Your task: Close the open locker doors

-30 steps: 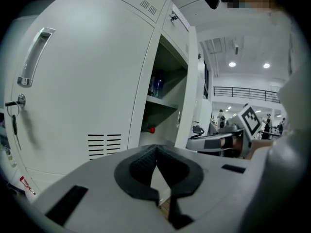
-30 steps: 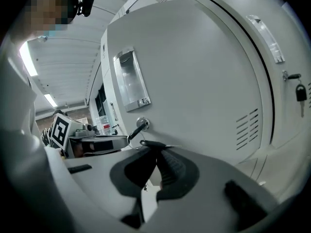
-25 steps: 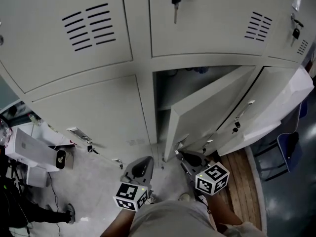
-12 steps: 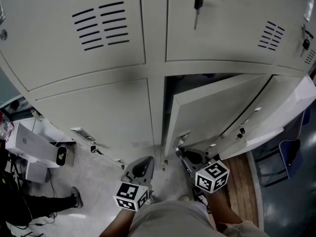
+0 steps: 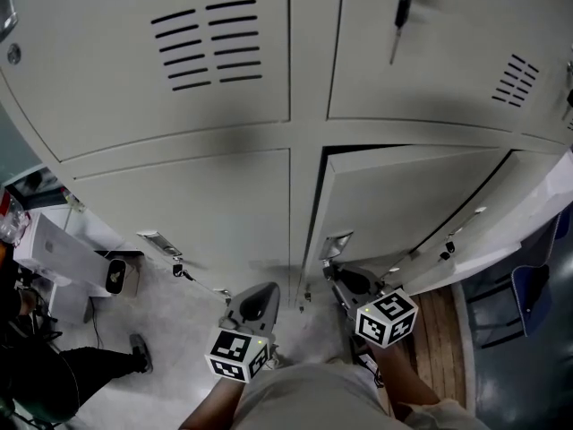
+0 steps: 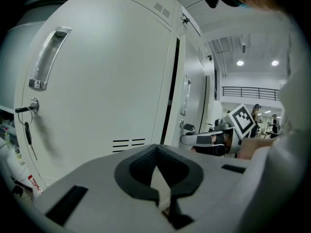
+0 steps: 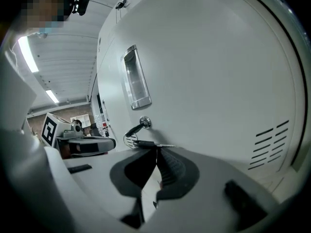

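1. The right gripper point(image 5: 342, 274) is held with its jaws pressed together and empty, close to the lower middle locker door point(image 5: 403, 200) beside its key point(image 7: 132, 130), apparently for pushing.
2. This door is almost shut; only a dark slit is seen along its left edge.
3. A further door point(image 5: 528, 209) at the right stands open.
4. The left gripper point(image 5: 254, 305) is kept closed, empty and idle.

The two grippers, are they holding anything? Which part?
Nothing is held. The left gripper and the right gripper both have their jaws together with nothing between them. The right one's tip points at the locker door, near its key.
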The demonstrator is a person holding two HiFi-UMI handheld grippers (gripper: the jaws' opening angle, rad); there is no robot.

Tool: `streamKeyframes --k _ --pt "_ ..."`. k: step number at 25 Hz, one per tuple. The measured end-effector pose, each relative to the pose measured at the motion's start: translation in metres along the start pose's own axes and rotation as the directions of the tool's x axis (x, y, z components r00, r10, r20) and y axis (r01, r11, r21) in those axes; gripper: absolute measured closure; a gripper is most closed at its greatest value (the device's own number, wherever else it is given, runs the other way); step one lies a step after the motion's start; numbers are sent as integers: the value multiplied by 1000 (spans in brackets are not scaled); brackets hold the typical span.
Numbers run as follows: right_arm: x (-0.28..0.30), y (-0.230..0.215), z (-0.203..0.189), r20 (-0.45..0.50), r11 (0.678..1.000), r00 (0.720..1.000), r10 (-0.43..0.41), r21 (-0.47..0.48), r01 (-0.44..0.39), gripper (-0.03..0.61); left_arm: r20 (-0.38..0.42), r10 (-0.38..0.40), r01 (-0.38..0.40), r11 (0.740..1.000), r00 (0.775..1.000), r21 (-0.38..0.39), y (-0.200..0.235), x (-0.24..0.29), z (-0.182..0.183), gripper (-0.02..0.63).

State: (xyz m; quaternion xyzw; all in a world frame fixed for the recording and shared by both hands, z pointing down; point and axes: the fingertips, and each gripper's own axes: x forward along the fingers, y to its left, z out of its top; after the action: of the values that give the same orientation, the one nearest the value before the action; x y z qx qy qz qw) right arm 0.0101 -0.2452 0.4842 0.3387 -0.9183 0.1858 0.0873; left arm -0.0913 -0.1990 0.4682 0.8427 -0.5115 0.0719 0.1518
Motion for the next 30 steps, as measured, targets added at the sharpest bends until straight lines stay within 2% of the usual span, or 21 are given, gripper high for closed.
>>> streamKeyframes --k 30 --pt "24 -11 5 3 999 999 38 -3 -38 551 -11 75 -75 997 997 -14 26 -7 -3 598"
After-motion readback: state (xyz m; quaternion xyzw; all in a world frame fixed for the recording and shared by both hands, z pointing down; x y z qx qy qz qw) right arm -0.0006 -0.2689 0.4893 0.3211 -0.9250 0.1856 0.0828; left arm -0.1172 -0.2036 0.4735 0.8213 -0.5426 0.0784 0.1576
